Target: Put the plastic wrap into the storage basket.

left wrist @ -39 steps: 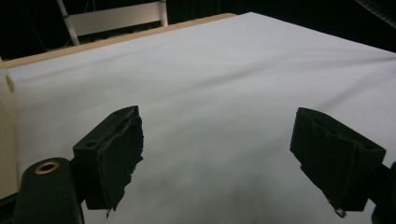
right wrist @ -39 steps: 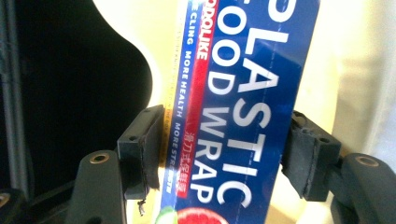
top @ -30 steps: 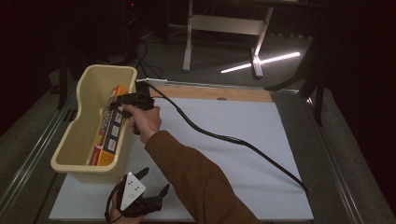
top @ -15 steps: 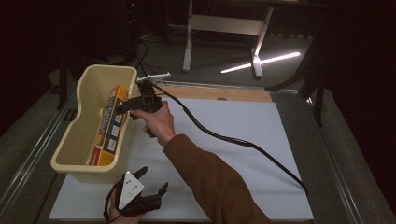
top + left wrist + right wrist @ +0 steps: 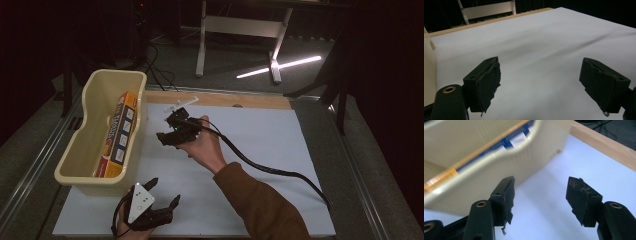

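Right gripper [image 5: 167, 136], jaws empty and parted, has drawn back from the bin [image 5: 75, 150]; the box [image 5: 117, 135] probably lies delivered. Left gripper [image 5: 162, 192] rests open.

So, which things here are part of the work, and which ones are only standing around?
Part of the work:
- cream tub
- orange box inside it
- right claw, open, beside the tub

Only standing around:
- left claw, open, empty
- white sheet
- metal stand behind
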Action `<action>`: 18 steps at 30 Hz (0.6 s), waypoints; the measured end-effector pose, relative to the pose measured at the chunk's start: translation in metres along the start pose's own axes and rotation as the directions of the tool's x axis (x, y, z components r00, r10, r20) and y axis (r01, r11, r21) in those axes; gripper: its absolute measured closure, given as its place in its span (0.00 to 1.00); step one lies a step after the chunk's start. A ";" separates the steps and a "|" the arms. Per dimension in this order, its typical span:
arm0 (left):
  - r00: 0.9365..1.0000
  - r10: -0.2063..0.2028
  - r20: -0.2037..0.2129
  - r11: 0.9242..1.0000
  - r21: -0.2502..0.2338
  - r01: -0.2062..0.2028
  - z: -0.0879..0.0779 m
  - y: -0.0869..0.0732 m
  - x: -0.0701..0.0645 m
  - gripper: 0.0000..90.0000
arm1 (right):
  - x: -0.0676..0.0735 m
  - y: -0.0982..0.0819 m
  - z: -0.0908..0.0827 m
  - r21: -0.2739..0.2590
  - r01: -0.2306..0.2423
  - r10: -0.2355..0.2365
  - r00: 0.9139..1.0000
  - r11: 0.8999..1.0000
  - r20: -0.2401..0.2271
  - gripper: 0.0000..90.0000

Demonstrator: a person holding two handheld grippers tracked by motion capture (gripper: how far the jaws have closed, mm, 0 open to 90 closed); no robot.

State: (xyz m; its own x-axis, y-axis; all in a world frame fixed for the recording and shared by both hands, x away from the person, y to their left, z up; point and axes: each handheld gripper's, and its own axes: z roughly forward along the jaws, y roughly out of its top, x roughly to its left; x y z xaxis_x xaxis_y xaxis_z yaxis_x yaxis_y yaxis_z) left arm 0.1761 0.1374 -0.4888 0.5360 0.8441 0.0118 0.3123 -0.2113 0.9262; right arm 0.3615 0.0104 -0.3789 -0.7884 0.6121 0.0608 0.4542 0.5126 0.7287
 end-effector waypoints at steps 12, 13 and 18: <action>1.000 -0.018 -0.021 1.000 0.006 0.018 0.000 0.000 0.004 0.19 | -0.025 -0.074 -0.035 -0.053 0.063 -0.058 0.995 0.997 0.086 0.33; 1.000 -0.020 -0.023 1.000 0.007 0.020 0.001 -0.001 0.005 0.19 | -0.027 -0.082 -0.038 -0.056 0.070 -0.065 0.993 0.996 0.094 0.32; 0.999 -0.026 -0.032 1.000 0.016 0.027 0.003 0.000 0.006 0.19 | -0.037 -0.123 -0.049 -0.094 0.100 -0.088 0.988 0.990 0.130 0.28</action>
State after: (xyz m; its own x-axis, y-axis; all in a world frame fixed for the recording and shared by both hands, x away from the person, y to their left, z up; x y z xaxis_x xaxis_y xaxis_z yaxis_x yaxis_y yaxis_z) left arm 0.1815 0.1411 -0.4902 0.5024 0.8647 -0.0004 0.3392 -0.1967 0.9199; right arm 0.3148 -0.1053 -0.4369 -0.7644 0.6380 -0.0927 0.3316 0.5124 0.7921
